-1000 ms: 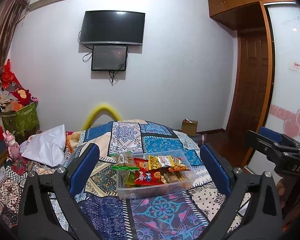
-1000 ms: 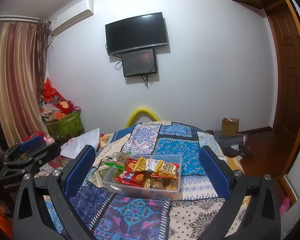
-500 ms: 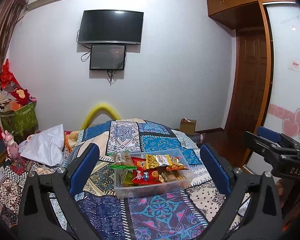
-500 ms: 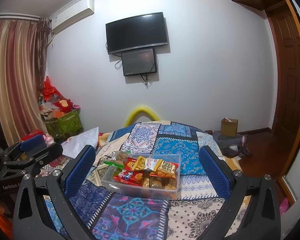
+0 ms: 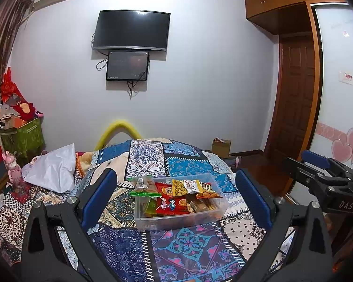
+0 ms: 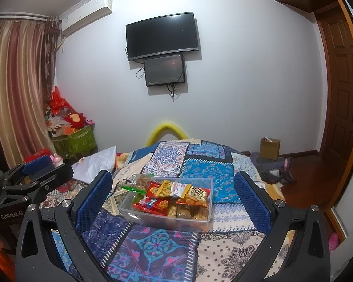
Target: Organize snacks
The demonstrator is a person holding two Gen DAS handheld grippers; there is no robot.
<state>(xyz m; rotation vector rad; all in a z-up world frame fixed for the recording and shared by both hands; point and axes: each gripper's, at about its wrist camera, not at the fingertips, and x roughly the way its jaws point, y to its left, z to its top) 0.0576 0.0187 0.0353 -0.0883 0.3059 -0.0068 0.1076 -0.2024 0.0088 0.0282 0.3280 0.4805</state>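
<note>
A clear plastic box sits on a patchwork blanket on the bed, filled with several snack packets: red, yellow and orange bags. A packet with a green strip leans over the box's left rim. My left gripper is open, held back from the box with nothing between its blue pads. My right gripper is open too, also short of the box. Each gripper shows at the side of the other's view.
The patchwork blanket covers the bed. A white bag lies at the left. Green bin with clutter, curtain, wall screens, a cardboard box on the floor and a wooden door surround it.
Both views have drifted slightly; the box sits a little lower and nearer in the frames. Both grippers stay open and empty.
</note>
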